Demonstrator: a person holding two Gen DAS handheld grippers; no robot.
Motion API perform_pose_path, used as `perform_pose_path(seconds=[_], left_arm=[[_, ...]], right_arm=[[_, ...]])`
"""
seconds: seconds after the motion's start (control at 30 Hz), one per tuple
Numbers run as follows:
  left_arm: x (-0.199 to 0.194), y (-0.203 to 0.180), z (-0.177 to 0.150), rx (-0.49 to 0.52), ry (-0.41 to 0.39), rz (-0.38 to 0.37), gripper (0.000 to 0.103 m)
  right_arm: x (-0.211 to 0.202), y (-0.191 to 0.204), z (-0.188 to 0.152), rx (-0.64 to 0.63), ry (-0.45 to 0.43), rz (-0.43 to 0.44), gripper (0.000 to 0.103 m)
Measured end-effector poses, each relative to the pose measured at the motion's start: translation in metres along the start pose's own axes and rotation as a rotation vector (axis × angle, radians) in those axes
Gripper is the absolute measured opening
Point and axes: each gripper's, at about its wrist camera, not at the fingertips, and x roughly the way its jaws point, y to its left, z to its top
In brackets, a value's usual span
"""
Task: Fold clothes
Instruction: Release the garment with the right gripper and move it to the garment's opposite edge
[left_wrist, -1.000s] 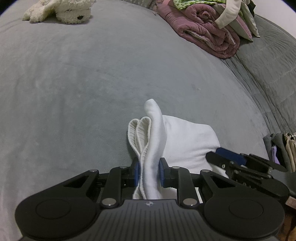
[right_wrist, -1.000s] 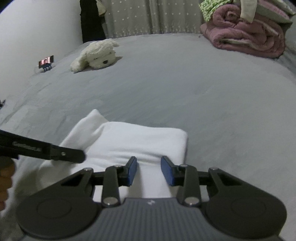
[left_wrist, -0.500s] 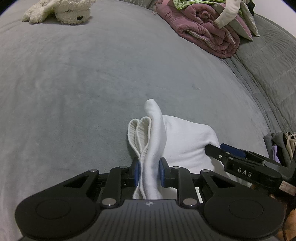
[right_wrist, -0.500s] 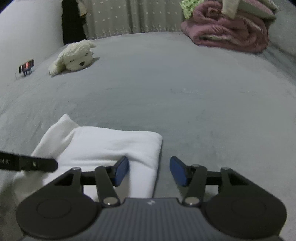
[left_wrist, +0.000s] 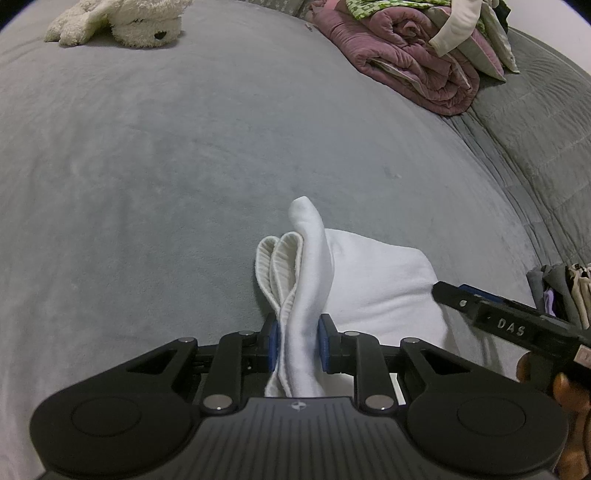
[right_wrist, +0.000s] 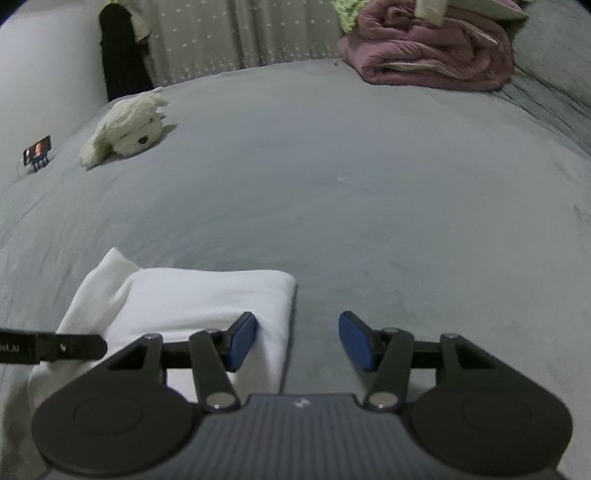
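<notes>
1. While its blue pads pinch a bunched, upright fold of the white garment (left_wrist: 373, 288), the left claw (left_wrist: 298, 341) is clamped on that cloth at the garment's left end.
2. The rest of the garment lies folded flat on the grey bed (left_wrist: 147, 177).
3. The right claw (right_wrist: 298, 341) is spread wide; 1 blue pad (right_wrist: 242, 339) rests on the garment's right end, the other over bare bed.
4. A plush dog (right_wrist: 125, 129) and a rolled pink blanket (right_wrist: 428, 61) lie well apart at the far side.
</notes>
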Motion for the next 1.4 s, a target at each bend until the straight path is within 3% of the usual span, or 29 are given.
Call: perform_pose_path(seconds=[0.43, 0.8, 1.1, 1.4], left_arm=[[0.001, 0.000, -0.001, 0.002, -0.001, 0.004, 0.021], [0.001, 0.001, -0.002, 0.004, -0.002, 0.005, 0.022], [0.001, 0.000, -0.002, 0.004, -0.002, 0.004, 0.022], [0.001, -0.001, -0.003, 0.002, -0.002, 0.004, 0.022]], right_arm=[[-0.016, -0.032, 0.002, 0.154, 0.070, 0.116, 0.051], [-0.005, -0.037, -0.009, 0.246, 0.191, 0.266, 0.056], [-0.002, -0.036, -0.015, 0.318, 0.232, 0.387, 0.057], [0.002, -0.043, -0.017, 0.393, 0.255, 0.440, 0.056]])
